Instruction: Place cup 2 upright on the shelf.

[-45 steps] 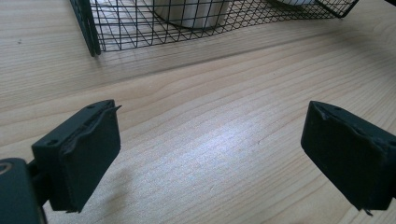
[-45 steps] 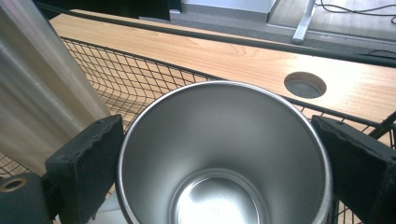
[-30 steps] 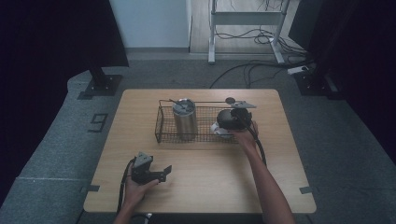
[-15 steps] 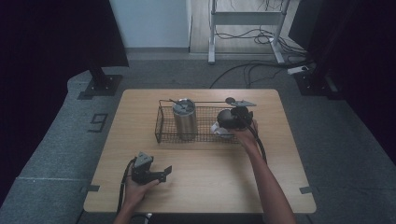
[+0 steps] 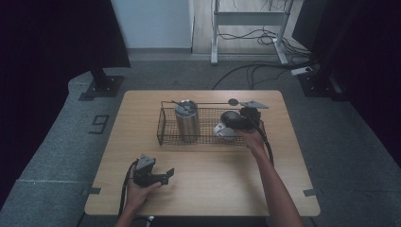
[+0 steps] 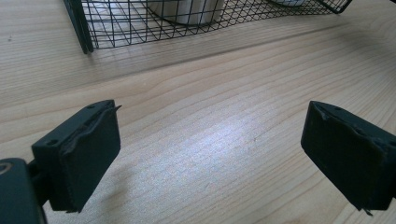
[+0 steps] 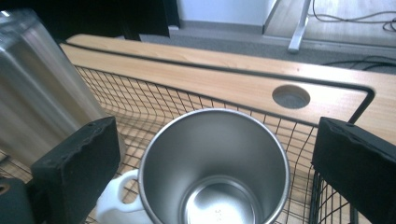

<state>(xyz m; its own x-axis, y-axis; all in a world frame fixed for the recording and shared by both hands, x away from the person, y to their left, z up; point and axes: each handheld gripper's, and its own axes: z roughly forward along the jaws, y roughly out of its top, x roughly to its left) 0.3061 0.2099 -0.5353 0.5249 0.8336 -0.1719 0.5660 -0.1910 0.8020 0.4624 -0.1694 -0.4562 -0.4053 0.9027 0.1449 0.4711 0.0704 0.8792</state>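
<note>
A black wire basket [image 5: 163, 126] stands mid-table. In its left half stands a tall steel tumbler [image 5: 187, 120], upright. In its right half is a steel mug [image 5: 225, 129] with a white handle. My right gripper [image 5: 239, 119] reaches into the basket there. In the right gripper view it [image 7: 215, 154] is open, with a jaw on either side of the mug [image 7: 215, 168] and a gap on both sides; the tumbler [image 7: 37, 79] is at the left. My left gripper [image 5: 163, 176] rests low at the table's front left. It [image 6: 210, 154] is open over bare wood, facing the basket [image 6: 88, 28].
The wooden table [image 5: 213, 179] has a round cable hole [image 5: 233, 101] just behind the basket. Cables and a desk frame [image 5: 246, 19] lie on the floor beyond. A dark stand base [image 5: 101, 85] sits at the back left.
</note>
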